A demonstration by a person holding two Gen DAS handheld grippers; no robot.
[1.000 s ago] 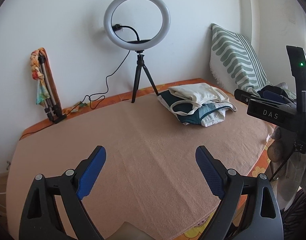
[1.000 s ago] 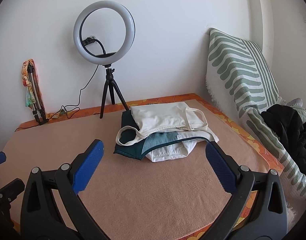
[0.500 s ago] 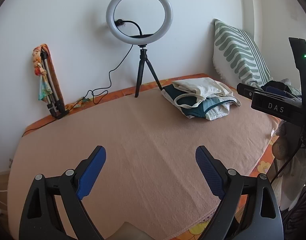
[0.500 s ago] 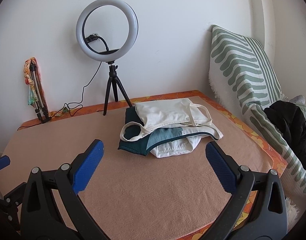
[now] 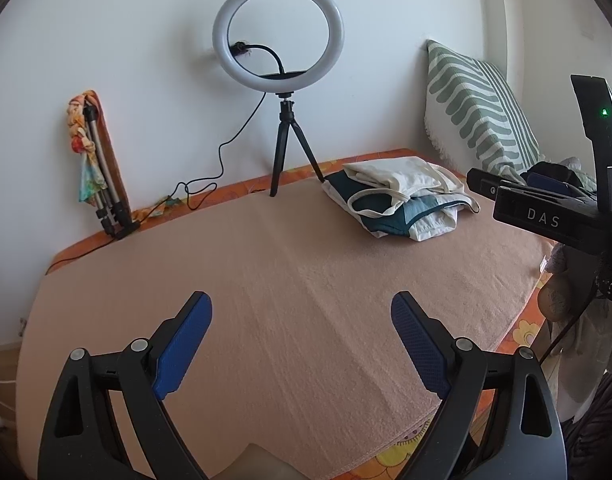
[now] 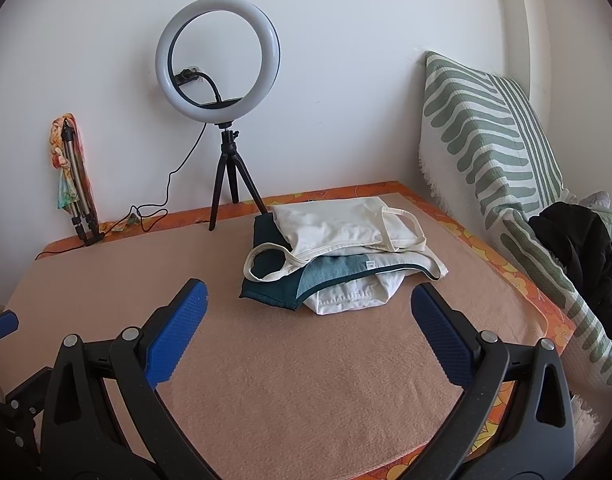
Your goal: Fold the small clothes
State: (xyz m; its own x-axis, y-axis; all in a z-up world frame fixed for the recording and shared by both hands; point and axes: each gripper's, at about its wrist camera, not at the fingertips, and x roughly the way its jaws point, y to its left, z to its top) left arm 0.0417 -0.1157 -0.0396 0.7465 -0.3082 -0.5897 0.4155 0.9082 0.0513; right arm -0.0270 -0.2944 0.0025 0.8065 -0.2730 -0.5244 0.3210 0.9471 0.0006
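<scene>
A small pile of clothes (image 6: pixel 338 256) lies on the peach blanket (image 6: pixel 298 380) toward the back right: a cream top with straps over a teal garment and a white one. It also shows in the left wrist view (image 5: pixel 406 200). My left gripper (image 5: pixel 302 320) is open and empty over the bare blanket, well short of the pile. My right gripper (image 6: pixel 306 312) is open and empty, just in front of the pile. The right gripper's body (image 5: pixel 546 216) shows at the right of the left wrist view.
A ring light on a tripod (image 6: pixel 222 120) stands at the back by the wall, its cable trailing left. A folded tripod with a scarf (image 6: pixel 72 184) leans at the back left. A striped green pillow (image 6: pixel 490 136) and dark clothing (image 6: pixel 586 248) lie at the right.
Both grippers have drawn back and up a little, so the pile looks farther away. The jaws stay open. The clothes have not moved.
</scene>
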